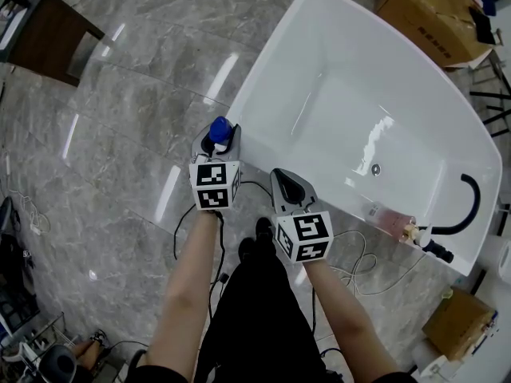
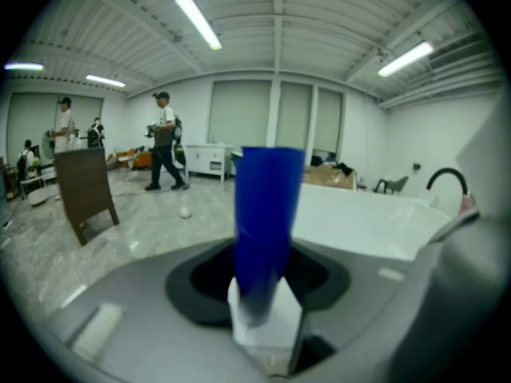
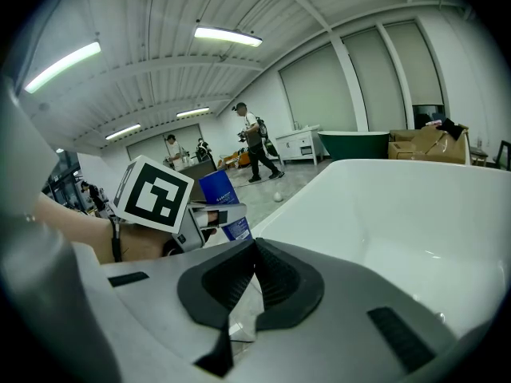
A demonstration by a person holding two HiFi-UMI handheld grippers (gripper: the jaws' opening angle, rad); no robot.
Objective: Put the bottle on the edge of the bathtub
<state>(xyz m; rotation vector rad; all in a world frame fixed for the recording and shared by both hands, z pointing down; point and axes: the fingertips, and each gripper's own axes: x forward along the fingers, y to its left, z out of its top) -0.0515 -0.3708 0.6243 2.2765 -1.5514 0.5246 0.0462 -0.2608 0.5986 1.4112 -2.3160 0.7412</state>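
Bathtub (image 1: 335,78) is gleaming glossy white, smooth, throwing back highlights; floor (image 1: 120,110) is shining like polished grey veined stone, mirroring the ceiling lights; bottle (image 2: 267,222) is looking like smooth blue plastic; left gripper (image 1: 217,140) and right gripper (image 1: 283,180) are showing matt grey plastic shells, the right's black pads ribbed; cardboard box (image 1: 423,14) is looking dull, papery.

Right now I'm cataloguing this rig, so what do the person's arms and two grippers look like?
Both the left gripper and right gripper are grey shells with black pads, each carrying a white cube printed with black square markers. Thin cables trail from them. The forearms are bare; no sleeves show.
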